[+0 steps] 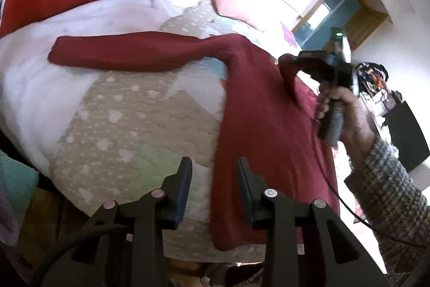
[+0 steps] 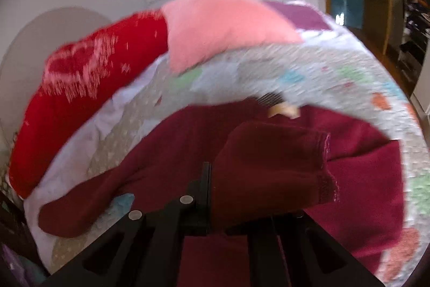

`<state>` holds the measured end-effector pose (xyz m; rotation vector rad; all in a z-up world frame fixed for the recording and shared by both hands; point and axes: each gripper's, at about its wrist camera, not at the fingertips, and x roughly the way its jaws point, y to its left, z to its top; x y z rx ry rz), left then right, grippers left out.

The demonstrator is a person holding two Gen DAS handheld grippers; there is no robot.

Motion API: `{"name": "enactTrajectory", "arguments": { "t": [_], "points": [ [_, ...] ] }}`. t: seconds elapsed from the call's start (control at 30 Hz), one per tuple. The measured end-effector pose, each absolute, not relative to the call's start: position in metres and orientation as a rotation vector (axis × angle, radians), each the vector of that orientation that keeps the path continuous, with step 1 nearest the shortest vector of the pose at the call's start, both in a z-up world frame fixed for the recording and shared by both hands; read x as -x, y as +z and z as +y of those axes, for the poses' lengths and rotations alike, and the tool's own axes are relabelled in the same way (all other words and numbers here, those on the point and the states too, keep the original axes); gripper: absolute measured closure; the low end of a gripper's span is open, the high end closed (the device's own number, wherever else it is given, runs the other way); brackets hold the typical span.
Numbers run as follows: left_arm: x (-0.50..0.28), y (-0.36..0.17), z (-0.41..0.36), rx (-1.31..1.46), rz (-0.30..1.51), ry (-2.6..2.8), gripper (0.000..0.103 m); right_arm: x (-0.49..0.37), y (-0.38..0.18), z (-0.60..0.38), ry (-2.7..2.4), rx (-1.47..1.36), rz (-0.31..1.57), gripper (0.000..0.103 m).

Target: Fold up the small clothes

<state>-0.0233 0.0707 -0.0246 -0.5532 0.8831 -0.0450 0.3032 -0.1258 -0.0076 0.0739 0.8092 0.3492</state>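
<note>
Sweater (image 1: 268,131), maroon, spread flat, one sleeve (image 2: 271,168) lifted.

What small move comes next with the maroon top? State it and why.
Probably carry the right gripper across and lay its pinched sleeve flat over the maroon top. Its jaws are shut on that sleeve, lifted above the body; the other sleeve is spread on the quilt, and the left gripper is open.

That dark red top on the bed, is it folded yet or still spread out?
Partly folded. One sleeve lies stretched out over the quilt, while the right hand-held gripper is shut on the other sleeve, lifting it over the dark red top.
</note>
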Motion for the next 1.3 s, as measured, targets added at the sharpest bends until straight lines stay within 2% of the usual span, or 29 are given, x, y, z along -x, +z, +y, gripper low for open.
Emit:
{"name": "enactTrajectory", "arguments": {
  "t": [0.17, 0.2, 0.23, 0.3, 0.33, 0.6, 0.63, 0.7, 1.03, 1.3],
  "points": [
    [0.024, -0.033, 0.086, 0.585, 0.886, -0.031, 0.069, -0.316, -0.045, -0.091, 0.384, -0.056, 0.892, 0.091],
    [0.024, -0.035, 0.088, 0.596, 0.888, -0.031, 0.069, -0.317, -0.050, -0.088, 0.409, -0.076, 0.912, 0.088],
    [0.024, -0.036, 0.089, 0.604, 0.889, -0.032, 0.069, -0.315, -0.052, -0.085, 0.441, -0.091, 0.928, 0.077],
    [0.025, -0.037, 0.089, 0.610, 0.890, -0.037, 0.069, -0.310, -0.053, -0.083, 0.520, -0.109, 0.947, 0.064],
    [0.025, -0.037, 0.089, 0.610, 0.890, -0.038, 0.069, -0.307, -0.050, -0.084, 0.553, -0.114, 0.952, 0.063],
    [0.024, -0.039, 0.084, 0.628, 0.887, -0.056, 0.065, -0.293, -0.024, -0.139, 0.430, -0.108, 0.884, 0.064],
    [0.024, -0.039, 0.082, 0.625, 0.891, -0.060, 0.065, -0.295, -0.024, -0.141, 0.416, -0.102, 0.884, 0.074],
    [0.024, -0.039, 0.079, 0.617, 0.896, -0.064, 0.065, -0.298, -0.023, -0.136, 0.399, -0.087, 0.885, 0.083],
    [0.033, -0.035, 0.093, 0.622, 0.890, -0.011, 0.064, -0.303, -0.069, -0.095, 0.404, -0.119, 0.957, 0.083],
    [0.038, -0.038, 0.093, 0.653, 0.896, -0.001, 0.062, -0.302, -0.073, -0.213, 0.253, -0.253, 0.949, 0.083]
  ]
}}
